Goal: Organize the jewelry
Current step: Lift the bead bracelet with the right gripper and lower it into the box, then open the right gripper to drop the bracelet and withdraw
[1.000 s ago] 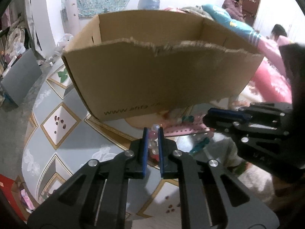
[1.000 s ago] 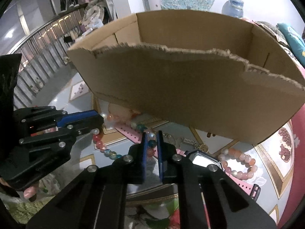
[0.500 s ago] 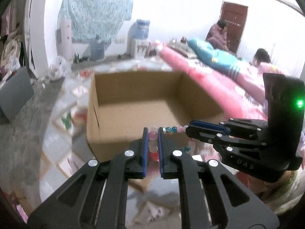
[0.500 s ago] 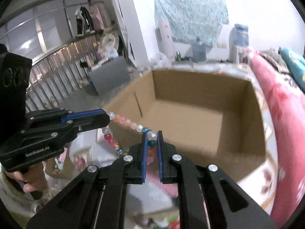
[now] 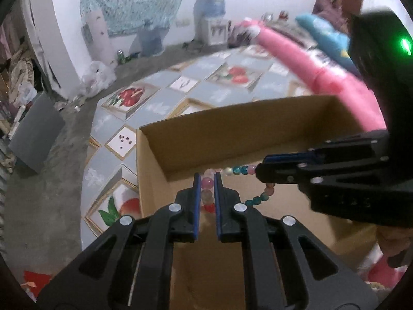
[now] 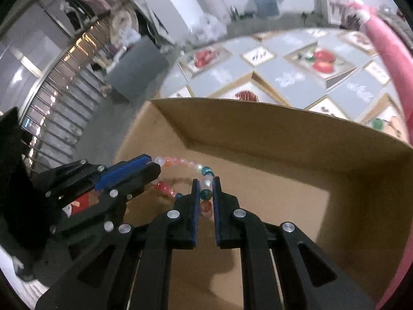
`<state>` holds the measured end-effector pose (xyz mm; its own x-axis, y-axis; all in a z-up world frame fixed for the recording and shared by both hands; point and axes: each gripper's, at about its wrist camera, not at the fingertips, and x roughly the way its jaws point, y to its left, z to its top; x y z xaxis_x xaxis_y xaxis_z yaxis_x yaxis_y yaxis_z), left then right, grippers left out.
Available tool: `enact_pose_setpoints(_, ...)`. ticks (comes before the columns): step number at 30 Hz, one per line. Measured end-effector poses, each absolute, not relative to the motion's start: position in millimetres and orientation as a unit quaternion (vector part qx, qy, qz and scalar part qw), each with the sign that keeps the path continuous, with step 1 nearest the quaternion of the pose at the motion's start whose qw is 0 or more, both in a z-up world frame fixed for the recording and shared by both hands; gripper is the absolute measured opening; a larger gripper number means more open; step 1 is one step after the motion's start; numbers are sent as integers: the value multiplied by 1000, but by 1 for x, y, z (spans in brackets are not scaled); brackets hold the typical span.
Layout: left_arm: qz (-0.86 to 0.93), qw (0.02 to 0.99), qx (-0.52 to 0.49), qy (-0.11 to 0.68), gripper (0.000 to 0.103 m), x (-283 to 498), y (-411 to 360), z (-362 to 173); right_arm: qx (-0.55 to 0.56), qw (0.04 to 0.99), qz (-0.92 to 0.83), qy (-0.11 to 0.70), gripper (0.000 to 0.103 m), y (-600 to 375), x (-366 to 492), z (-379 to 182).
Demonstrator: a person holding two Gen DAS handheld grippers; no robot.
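Observation:
A bead bracelet (image 5: 238, 170) of pink, white, teal and red beads hangs stretched between both grippers, above the inside of an open cardboard box (image 5: 232, 129). My left gripper (image 5: 207, 180) is shut on its pink beads. My right gripper (image 6: 206, 184) is shut on its teal and red beads. In the left wrist view the right gripper (image 5: 260, 171) comes in from the right. In the right wrist view the left gripper (image 6: 155, 164) comes in from the left, with the bracelet (image 6: 180, 161) arching between them over the box (image 6: 284, 134) floor.
The box stands on a cloth with fruit pictures (image 5: 180, 85). A pink quilt (image 5: 322, 62) runs along the right side. A grey board (image 5: 33, 131) leans on the concrete floor at left, and a railing (image 6: 51, 108) lies beyond.
Both grippers rose with the bracelet from the cloth in front of the box and moved forward over its torn front wall. They now hang above the box's inside.

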<state>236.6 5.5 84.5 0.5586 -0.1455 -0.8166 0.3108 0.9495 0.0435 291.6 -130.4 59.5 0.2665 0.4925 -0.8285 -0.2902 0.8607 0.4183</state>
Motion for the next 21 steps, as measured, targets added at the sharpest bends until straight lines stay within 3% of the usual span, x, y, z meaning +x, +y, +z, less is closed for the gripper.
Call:
enact_pose_setpoints(9,-113,898,58,421,16,221,26,101,112,798,243,540,11,-136,302,59)
enact_pose_setpoints(15,-123,921,41,368,54,166,38,133,102,847,262,452,13,-170,234,122)
enact_pose_setpoints(17,-132,926,39,351,70,132,41,142,94,869,263,408,31,-188,191,145)
enact_pose_setpoints(19,-139,928,41,343,78,104,43,145,90,886,260,372,61,-204,154,158)
enact_pose_setpoints(21,-139,928,43,342,85,74,43,141,86,903,240,345,76,-221,112,164)
